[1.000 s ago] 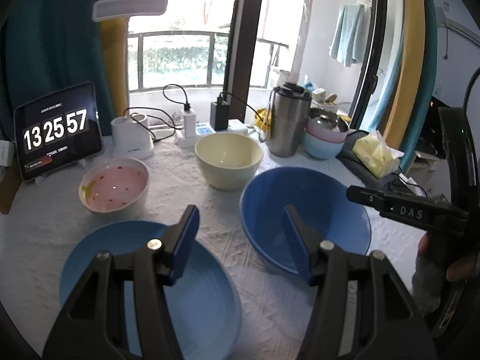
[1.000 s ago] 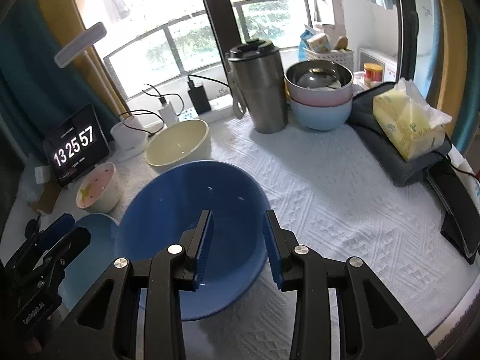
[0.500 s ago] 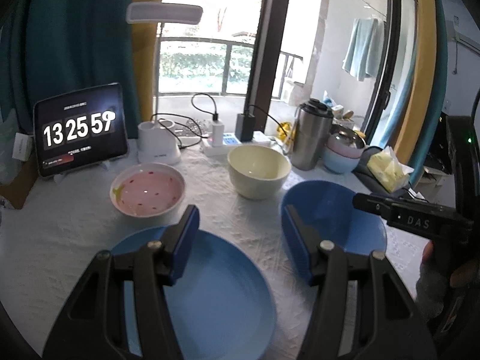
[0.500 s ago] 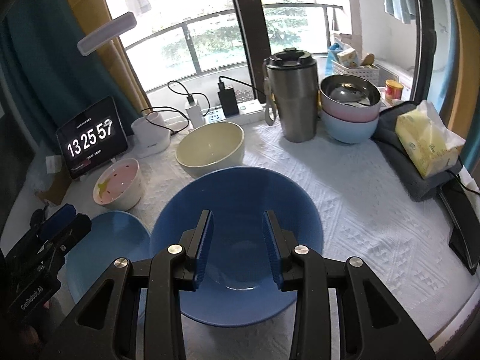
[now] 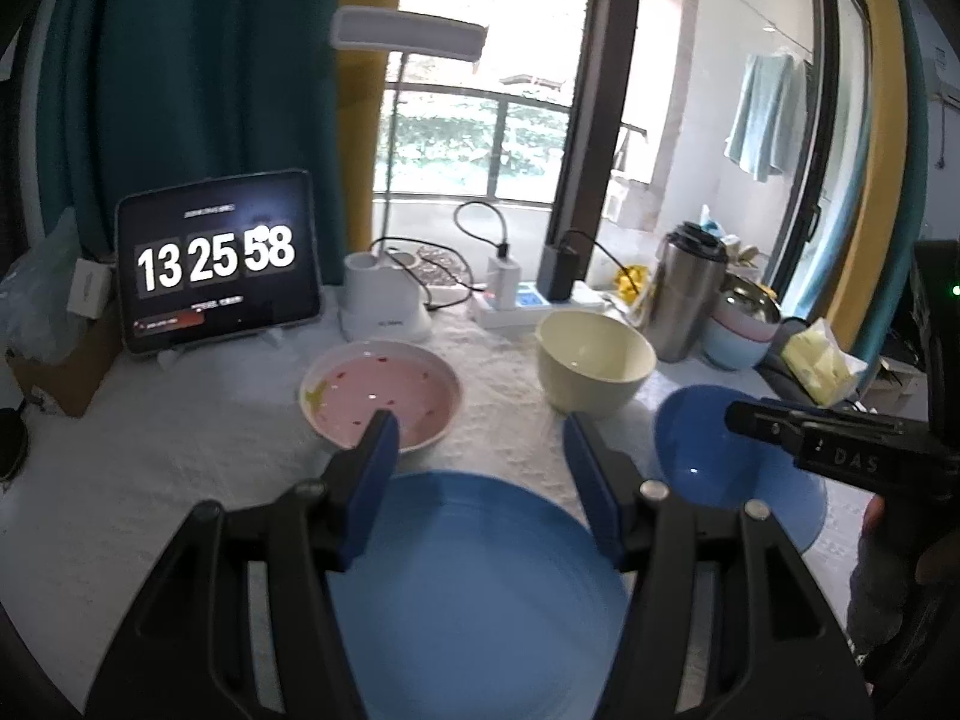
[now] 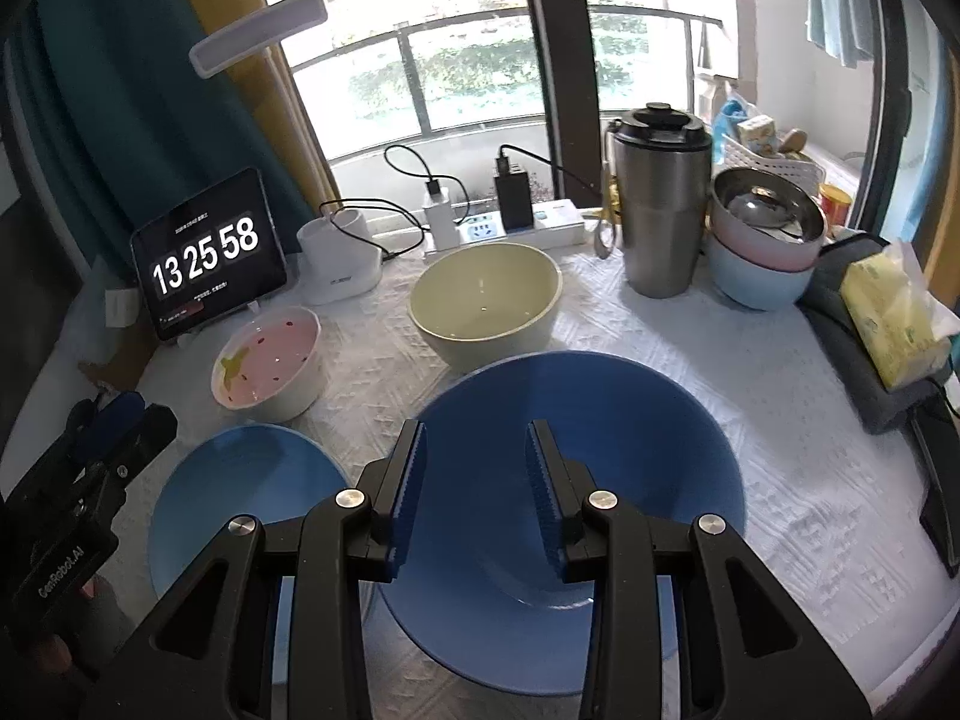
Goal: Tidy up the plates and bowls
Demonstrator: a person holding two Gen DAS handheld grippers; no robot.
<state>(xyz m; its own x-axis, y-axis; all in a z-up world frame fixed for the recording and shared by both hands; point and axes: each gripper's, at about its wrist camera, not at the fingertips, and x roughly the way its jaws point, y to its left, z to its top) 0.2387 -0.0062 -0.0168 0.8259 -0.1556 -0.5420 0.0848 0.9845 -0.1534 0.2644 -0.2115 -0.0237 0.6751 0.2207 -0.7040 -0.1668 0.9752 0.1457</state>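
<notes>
A blue plate (image 5: 480, 588) lies at the near left of the white-clothed table; it also shows in the right wrist view (image 6: 240, 492). My left gripper (image 5: 477, 441) hangs open above its far rim, empty. A large blue bowl (image 6: 576, 480) sits to the right, seen too in the left wrist view (image 5: 708, 450). My right gripper (image 6: 474, 450) is open over the bowl's hollow, holding nothing. A pink bowl with red dots (image 5: 381, 399) (image 6: 267, 360) and a cream bowl (image 5: 594, 360) (image 6: 486, 300) stand further back.
A tablet clock (image 6: 207, 252), white lamp base (image 6: 339, 267), power strip with chargers (image 6: 504, 228), steel tumbler (image 6: 660, 204) and stacked pastel bowls with a steel one on top (image 6: 765, 252) line the back. A tissue pack (image 6: 894, 318) on grey cloth lies right.
My left gripper has swung left and drawn back, from over the blue bowl to over the blue plate. My right gripper has drawn back and risen a little above the blue bowl.
</notes>
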